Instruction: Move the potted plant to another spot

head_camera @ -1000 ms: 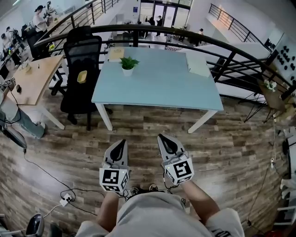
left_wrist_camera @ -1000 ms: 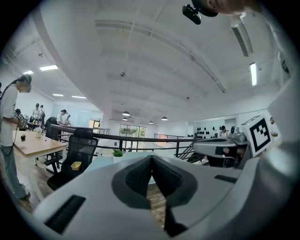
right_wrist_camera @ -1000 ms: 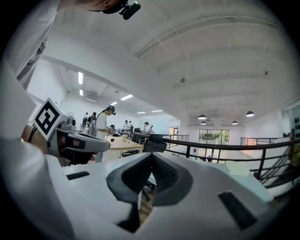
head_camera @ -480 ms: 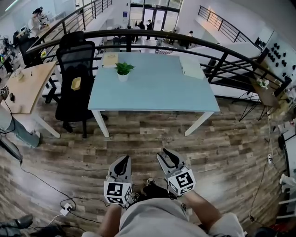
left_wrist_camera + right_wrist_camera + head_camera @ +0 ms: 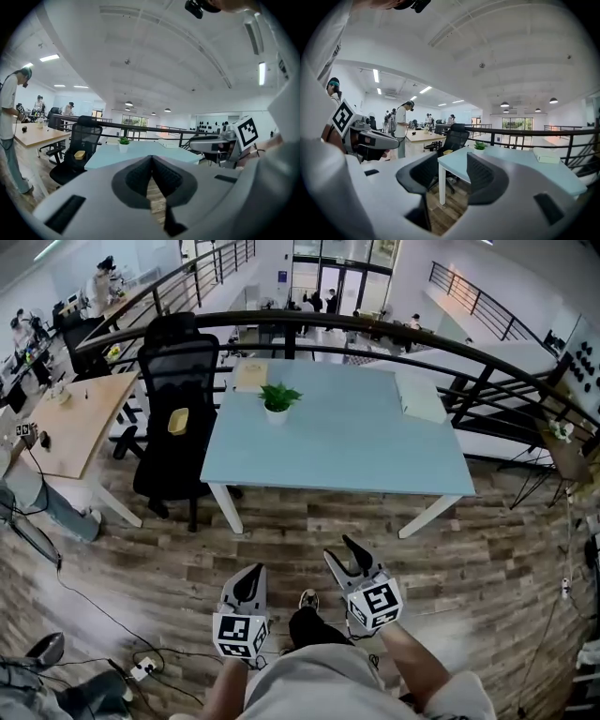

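Observation:
A small potted plant [image 5: 278,400] in a white pot stands on the pale blue table [image 5: 356,451], near its far left corner. It also shows far off as the potted plant [image 5: 123,144] in the left gripper view and the potted plant [image 5: 479,147] in the right gripper view. Both grippers hang low over the wooden floor, well short of the table. My left gripper [image 5: 250,579] is shut with nothing in it. My right gripper [image 5: 346,552] has its jaws opening, a gap between them and nothing held.
A black office chair [image 5: 175,418] stands at the table's left end with a yellow object on its seat. A white box [image 5: 419,395] and a tan book [image 5: 250,376] lie on the table. A black railing [image 5: 450,352] curves behind it. Cables [image 5: 141,667] lie on the floor at left.
Both grippers have sunk lower and nearer the person's body. The right gripper's jaws, shut before, now stand apart. The view has shifted, so the table sits a little to the right.

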